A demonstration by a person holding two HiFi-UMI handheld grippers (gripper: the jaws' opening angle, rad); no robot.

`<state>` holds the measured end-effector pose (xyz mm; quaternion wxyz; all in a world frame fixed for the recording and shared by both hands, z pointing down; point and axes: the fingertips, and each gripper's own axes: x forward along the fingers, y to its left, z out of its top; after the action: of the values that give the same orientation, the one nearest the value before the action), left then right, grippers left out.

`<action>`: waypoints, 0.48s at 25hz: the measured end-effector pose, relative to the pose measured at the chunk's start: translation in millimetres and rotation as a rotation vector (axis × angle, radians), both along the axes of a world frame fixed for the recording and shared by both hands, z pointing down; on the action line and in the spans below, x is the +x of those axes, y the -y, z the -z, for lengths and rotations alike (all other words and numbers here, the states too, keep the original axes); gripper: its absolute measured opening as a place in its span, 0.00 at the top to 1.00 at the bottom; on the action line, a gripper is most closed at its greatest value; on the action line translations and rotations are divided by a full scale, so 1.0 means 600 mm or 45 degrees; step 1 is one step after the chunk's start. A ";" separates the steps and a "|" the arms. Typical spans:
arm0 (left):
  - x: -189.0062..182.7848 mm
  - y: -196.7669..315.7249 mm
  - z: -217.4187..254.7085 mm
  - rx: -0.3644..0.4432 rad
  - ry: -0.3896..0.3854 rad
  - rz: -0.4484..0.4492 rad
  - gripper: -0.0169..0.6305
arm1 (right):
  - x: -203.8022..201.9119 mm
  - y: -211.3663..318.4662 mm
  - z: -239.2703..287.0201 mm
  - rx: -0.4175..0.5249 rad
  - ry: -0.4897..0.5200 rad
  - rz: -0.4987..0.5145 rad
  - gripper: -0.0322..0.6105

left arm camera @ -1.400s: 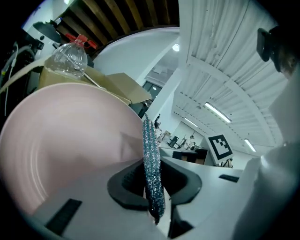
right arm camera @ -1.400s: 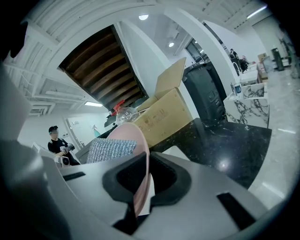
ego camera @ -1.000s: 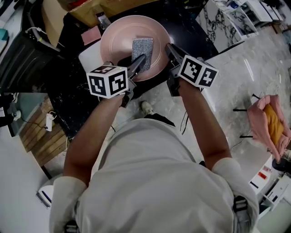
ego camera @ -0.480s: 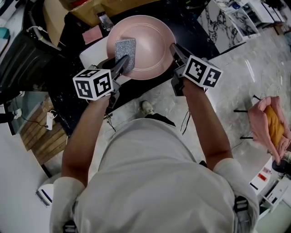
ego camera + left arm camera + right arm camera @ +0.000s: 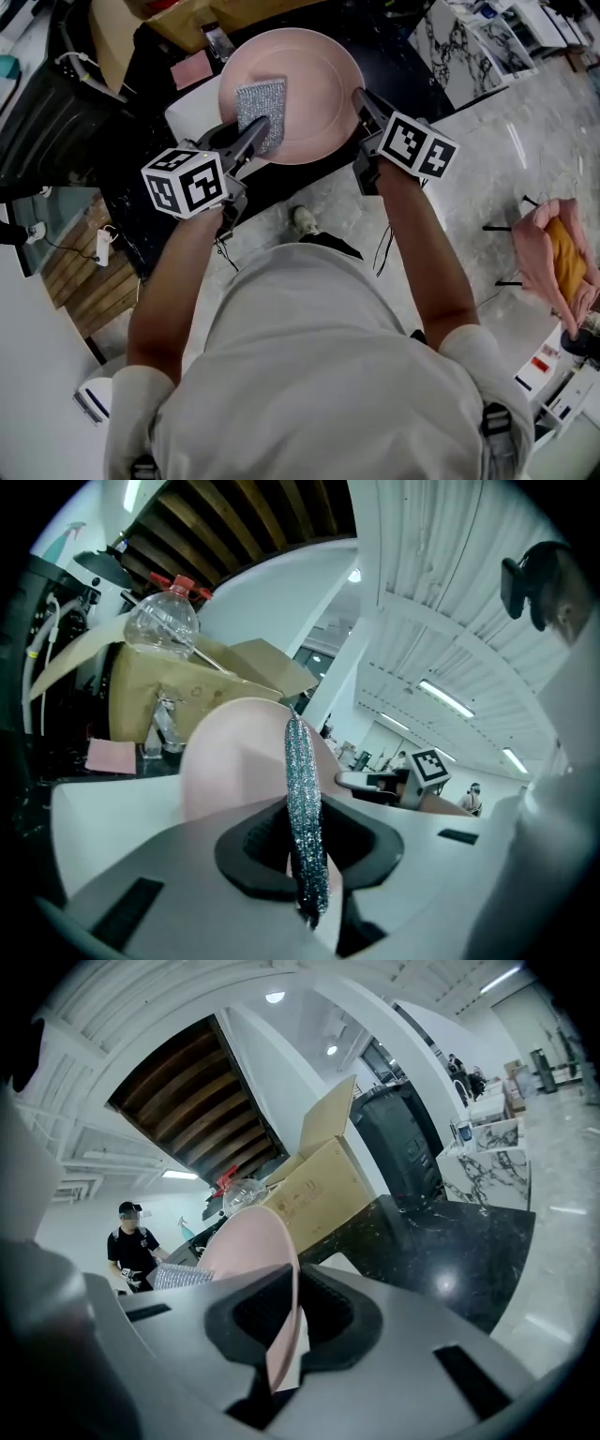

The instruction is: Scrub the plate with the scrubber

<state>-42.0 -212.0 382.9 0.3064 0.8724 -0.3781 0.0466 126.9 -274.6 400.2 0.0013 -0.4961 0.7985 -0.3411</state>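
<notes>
The round pale pink plate (image 5: 309, 84) is held above a glossy black countertop (image 5: 384, 37), tilted up on its right side. A flat rectangular silver glitter scrubber (image 5: 261, 108) lies against the left part of the plate's face. In the left gripper view the scrubber (image 5: 302, 808) is seen edge-on, standing upright between the 2 jaws with the plate (image 5: 234, 752) right behind it.

The left gripper (image 5: 255, 131) is clamped on the scrubber's near end. The right gripper (image 5: 361, 98) is clamped on the plate's right rim. Its own view shows the pink edge (image 5: 272, 1316) pinched between the 2 dark pads, with the scrubber (image 5: 178, 1276) visible further left. Each gripper carries a white cube with black square markers, 1 on the left (image 5: 185, 183) and 1 on the right (image 5: 414, 147). The markers are patterns, with no letters.

Just beside the plate's left edge are a white board (image 5: 192, 117) and a small pink card (image 5: 190, 70). Behind the plate stands an open brown cardboard box (image 5: 314, 1190). It has dark print on its side that is too small to read. A clear plastic bottle with a red cap (image 5: 164, 621) rises next to the box. Well to the right, on the pale marble floor, a pink cloth (image 5: 553, 253) is draped over a stool.
</notes>
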 end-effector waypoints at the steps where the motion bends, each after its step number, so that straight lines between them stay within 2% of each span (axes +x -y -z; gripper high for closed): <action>1: 0.019 -0.007 0.002 -0.002 -0.011 -0.032 0.88 | -0.001 0.001 0.002 0.003 0.002 0.000 0.91; 7: 0.115 -0.025 -0.001 -0.030 -0.076 -0.164 0.88 | -0.017 0.002 0.008 0.009 0.000 0.008 0.91; 12: 0.139 -0.017 -0.002 -0.021 -0.069 -0.200 0.88 | -0.030 -0.003 0.009 0.011 0.001 0.019 0.90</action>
<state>41.2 -202.0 383.8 0.3189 0.8978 -0.2995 0.0501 108.7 -273.0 394.9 0.0012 -0.4901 0.8035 -0.3380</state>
